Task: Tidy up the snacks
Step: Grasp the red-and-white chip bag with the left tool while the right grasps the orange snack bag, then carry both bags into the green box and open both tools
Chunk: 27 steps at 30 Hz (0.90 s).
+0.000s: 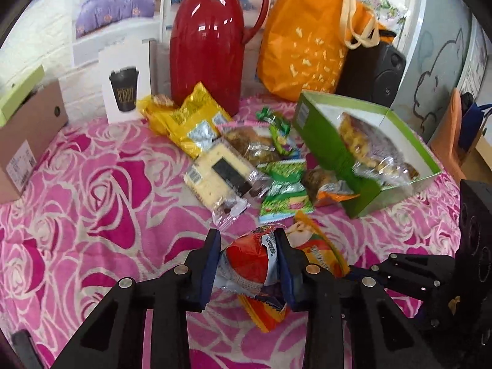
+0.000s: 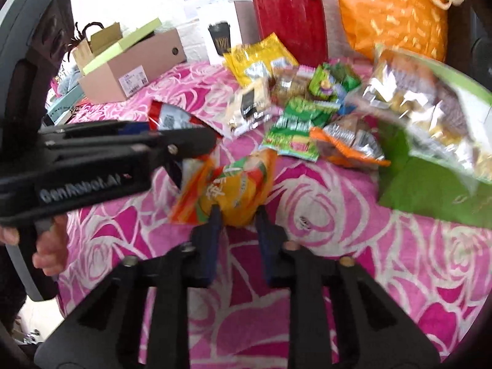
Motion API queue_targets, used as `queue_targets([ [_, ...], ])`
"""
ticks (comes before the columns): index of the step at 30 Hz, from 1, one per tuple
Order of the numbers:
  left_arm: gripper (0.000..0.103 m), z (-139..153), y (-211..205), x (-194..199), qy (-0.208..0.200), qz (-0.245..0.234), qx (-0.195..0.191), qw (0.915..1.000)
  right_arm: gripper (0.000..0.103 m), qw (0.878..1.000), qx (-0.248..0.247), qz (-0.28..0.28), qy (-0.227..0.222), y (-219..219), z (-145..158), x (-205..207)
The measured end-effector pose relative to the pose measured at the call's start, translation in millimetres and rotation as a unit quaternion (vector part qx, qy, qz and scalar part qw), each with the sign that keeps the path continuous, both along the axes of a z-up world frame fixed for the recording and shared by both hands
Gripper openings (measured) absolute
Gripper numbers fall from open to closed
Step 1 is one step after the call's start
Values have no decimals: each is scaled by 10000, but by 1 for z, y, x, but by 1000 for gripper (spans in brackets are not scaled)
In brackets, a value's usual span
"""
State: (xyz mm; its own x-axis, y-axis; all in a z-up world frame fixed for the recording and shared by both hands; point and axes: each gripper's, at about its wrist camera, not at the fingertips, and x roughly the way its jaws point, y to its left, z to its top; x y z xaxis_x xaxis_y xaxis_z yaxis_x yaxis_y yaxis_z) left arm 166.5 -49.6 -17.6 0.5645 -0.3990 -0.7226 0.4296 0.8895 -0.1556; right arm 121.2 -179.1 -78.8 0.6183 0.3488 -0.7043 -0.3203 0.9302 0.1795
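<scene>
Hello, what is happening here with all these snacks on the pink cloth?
A person is sorting snacks with a hand-held tool in each hand. The left tool is closed on a red snack packet, and the right tool pinches an orange-yellow packet beside it. Both packets are low over the pink rose cloth. A green box already holds one large clear bag of snacks. A pile of yellow and green packets still lies loose before the red jug.
</scene>
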Motion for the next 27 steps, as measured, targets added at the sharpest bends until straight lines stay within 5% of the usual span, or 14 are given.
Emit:
queue_targets([
  [14, 35, 126, -41, -32, -1180, -354, -538, 9909, 13, 9898, 307, -572, -1268, -63, 90, -59],
  [20, 35, 132, -91, -17, -1123, -609, -574, 9901, 13, 9749, 151, -1326, -1784, -124, 124, -60],
  [27, 35, 114, -146, -1, -812, -921, -557, 9909, 13, 9659, 172, -2063, -1556, -188, 107, -27],
])
